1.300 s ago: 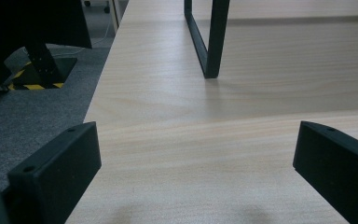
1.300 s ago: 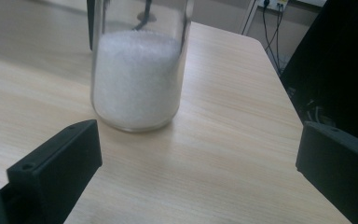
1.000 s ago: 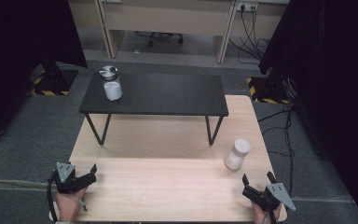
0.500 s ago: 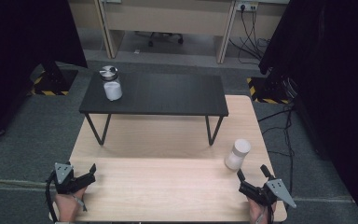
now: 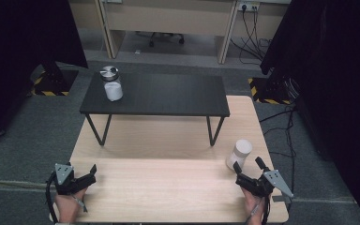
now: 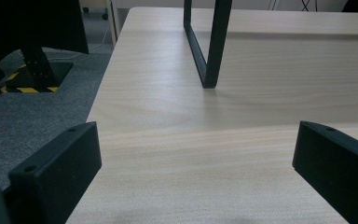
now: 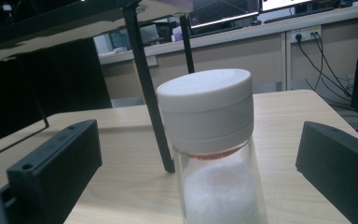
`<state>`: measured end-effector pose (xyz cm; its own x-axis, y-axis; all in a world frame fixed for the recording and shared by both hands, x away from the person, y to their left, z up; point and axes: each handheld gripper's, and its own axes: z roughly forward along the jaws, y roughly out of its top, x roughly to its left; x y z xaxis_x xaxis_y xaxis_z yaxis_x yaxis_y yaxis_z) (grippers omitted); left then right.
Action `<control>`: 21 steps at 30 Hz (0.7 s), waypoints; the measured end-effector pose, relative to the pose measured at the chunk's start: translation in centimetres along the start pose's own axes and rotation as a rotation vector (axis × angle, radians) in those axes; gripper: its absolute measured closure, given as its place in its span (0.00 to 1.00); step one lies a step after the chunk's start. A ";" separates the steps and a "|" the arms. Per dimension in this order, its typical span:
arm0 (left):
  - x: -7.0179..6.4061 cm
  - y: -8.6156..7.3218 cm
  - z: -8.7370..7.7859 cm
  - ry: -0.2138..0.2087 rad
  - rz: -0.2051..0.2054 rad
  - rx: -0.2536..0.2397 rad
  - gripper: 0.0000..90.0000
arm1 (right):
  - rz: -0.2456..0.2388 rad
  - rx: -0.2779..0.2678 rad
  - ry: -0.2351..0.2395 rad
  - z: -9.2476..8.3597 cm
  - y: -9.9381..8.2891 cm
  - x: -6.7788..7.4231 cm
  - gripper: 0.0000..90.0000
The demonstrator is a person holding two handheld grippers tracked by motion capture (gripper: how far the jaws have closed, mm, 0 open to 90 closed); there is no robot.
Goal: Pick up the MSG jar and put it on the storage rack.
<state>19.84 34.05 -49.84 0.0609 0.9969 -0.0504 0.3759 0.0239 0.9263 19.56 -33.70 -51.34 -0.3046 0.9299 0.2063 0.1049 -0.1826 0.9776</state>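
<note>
A clear jar with a white lid [image 5: 239, 153] stands on the wooden table [image 5: 168, 187] at the right. It holds white powder [image 7: 221, 196] and rises between the two black jaws in the right gripper view. My right gripper [image 5: 248, 165] is open just in front of it, not touching it. A second jar with a metal lid [image 5: 111, 83] stands on the far left of the black raised shelf [image 5: 168, 96]. My left gripper [image 5: 92, 171] rests open at the table's front left corner, with bare wood [image 6: 200, 154] between its jaws.
The black shelf stands on thin metal legs [image 6: 208, 44] across the far half of the table. Grey carpet [image 5: 23, 140] lies to the left, cables [image 5: 290, 136] to the right. A desk with a power socket [image 5: 243, 6] runs along the back.
My right gripper has moved forward and a little left toward the white-lidded jar. The left gripper has barely shifted.
</note>
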 end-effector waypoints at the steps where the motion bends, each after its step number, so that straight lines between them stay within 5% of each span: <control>1: 0.0 0.0 0.0 0.000 0.000 0.001 0.00 | 0.002 -0.001 -0.005 0.1 0.1 0.0 0.00; 21: -0.1 0.0 0.0 0.008 -0.001 0.002 0.00 | -0.053 0.070 -0.026 2.9 2.1 0.1 0.05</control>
<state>19.84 33.94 -49.82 0.0529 0.9974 -0.0484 0.3782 0.0248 0.9254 22.52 -33.05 -49.37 -0.2864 0.9459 0.1524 0.1560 -0.1109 0.9815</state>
